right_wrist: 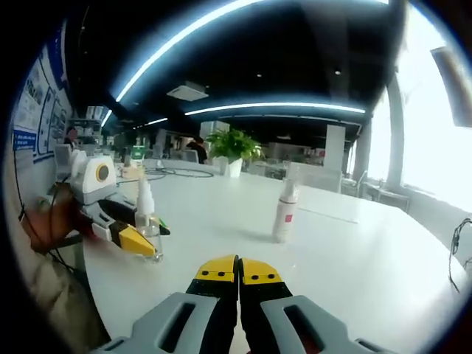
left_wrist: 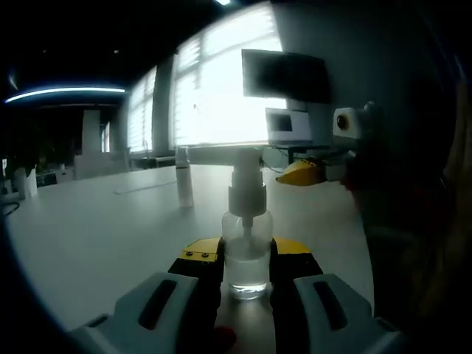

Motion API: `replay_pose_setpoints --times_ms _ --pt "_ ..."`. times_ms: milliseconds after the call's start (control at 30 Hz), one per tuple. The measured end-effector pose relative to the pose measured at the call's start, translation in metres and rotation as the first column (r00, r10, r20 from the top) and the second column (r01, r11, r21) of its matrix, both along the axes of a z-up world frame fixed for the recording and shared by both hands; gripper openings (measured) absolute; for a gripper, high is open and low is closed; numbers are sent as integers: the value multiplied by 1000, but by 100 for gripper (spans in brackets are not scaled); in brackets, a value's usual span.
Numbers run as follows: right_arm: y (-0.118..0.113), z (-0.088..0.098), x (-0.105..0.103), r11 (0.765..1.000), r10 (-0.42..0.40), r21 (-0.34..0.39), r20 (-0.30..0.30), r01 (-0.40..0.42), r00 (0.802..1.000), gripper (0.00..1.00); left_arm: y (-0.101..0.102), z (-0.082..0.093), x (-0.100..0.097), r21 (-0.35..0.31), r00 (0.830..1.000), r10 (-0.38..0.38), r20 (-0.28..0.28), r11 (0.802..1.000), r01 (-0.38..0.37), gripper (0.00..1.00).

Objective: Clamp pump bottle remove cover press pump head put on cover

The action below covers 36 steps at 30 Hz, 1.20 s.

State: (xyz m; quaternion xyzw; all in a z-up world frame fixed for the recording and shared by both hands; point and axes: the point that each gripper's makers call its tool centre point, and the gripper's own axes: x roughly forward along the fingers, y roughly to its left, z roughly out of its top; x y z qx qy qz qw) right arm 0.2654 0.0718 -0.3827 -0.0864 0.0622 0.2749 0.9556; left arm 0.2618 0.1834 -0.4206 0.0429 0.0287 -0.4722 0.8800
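Two bottles — left gripper clamps the pump bottle, spray bottle apart; right gripper closed, empty

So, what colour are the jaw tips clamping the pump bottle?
Yellow on black, clearest in the left gripper view, beside the pump bottle.

Both grippers, left and right, have grey bodies and black jaws tipped yellow at twelve o'clock.

Right tool jaws closed together, empty; left tool grips pump bottle on table
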Motion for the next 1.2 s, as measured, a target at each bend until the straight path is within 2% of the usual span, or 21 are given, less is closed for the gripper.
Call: replay_pose_setpoints --times_ms 167,367,767,933,1200 --pt "8 10 -1 1000 25 -4 -11 -25 1000 0 -1 0 -1 -1 1000 -2 -2 1000 2 16" --pt "17 18 -2 997 54 -50 -15 -55 998 0 -2 0 -2 1 1000 -3 -1 1000 3 16" --pt "23 25 0 989 80 -122 -40 -84 996 0 -2 0 -2 1 1000 -5 -3 1000 5 16" --pt "29 32 0 973 114 -197 -44 -121 992 0 -1 0 -1 1 1000 -9 -4 1000 9 16" --pt "38 42 5 953 147 -262 -49 -155 988 0 -2 -1 -2 0 1000 -12 -8 1000 12 16"
